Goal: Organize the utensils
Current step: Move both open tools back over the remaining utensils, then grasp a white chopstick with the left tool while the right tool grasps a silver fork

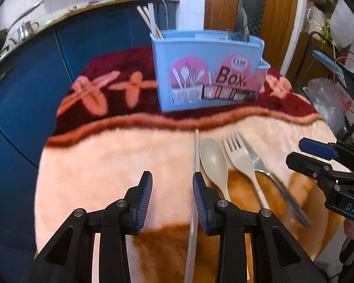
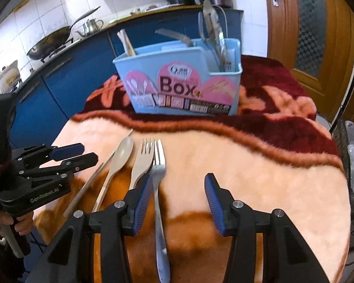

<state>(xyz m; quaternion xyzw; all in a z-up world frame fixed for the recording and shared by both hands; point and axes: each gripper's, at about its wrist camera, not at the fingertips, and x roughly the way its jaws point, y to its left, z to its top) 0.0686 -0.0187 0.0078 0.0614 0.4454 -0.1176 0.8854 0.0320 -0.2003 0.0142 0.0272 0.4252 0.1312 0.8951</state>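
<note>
Both grippers hover over a table covered with a plush peach and maroon blanket [image 1: 111, 155], and neither holds anything. The left gripper [image 1: 172, 186] has its jaws spread wide with bare blanket between them; a thin pale chopstick [image 1: 196, 151] runs just past its right finger, reaching forward from beneath it. Immediately to the right of that finger lie a beige spoon [image 1: 213, 162], then a beige fork [image 1: 239, 158], then a metal fork [image 1: 269, 174], side by side with their heads pointing away. The right gripper [image 2: 179, 186] is also wide open; the metal fork's handle passes between its fingers, close beside the left one, while the beige fork and spoon lie off to its left. Straight ahead of both grippers, well beyond the loose cutlery, stands a light blue utensil box [image 2: 177, 80] on the maroon part of the blanket, already holding chopsticks in one end and metal utensils in the other. Behind the box run blue kitchen cabinets [image 2: 77, 70].
</note>
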